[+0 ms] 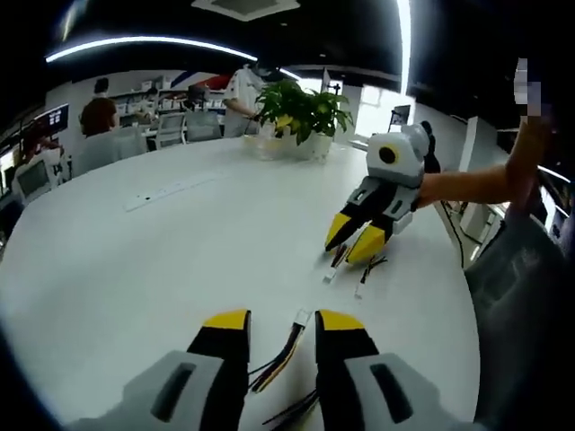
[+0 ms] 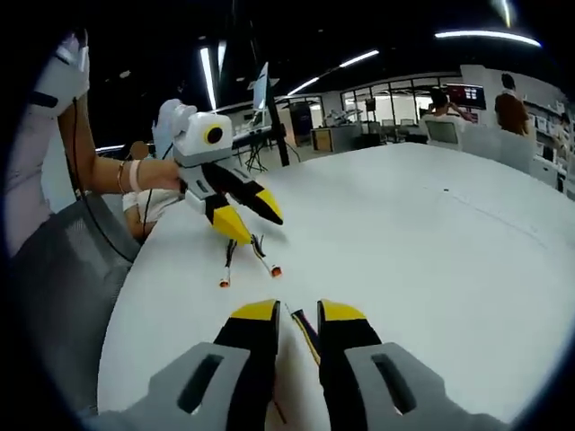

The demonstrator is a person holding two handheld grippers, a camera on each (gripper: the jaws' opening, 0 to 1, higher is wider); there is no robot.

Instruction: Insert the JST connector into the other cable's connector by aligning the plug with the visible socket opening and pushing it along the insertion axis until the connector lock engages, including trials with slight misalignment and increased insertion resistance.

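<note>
You're working over a big white round table (image 1: 180, 260), bare across most of its top, which gives you plenty of clear surface for two thin cables. At the far edge sits a potted plant (image 1: 301, 112), well apart from the work, and people sit at desks beyond it.

Your left gripper (image 1: 281, 321) is low over the near edge. Its yellow-tipped jaws stand a little apart with a striped cable (image 1: 280, 355) running up between them, white connector end (image 1: 303, 316) poking out ahead of the tips. Whether the pads actually pinch the wire, I can't tell from here. Seen from the right gripper view, that same tool (image 2: 250, 215) has its tips spread in a narrow V, pointing down at the loose leads (image 2: 244, 256) on the table.

Your right gripper (image 2: 297, 312) mirrors it: jaws near-parallel with a slim gap, a dark cable (image 2: 307, 330) threading through that gap. Grip or no grip, again I can't call it. From the left gripper view it sits at the far right (image 1: 356, 238), nose down just above a short cable with a pale connector (image 1: 332, 274).

My read: you're holding each cable close to its end so plug and socket can be turned to face each other. They're well apart, so mating hasn't begun.

No readable writing or brand marks anywhere on tools, cables or table.
</note>
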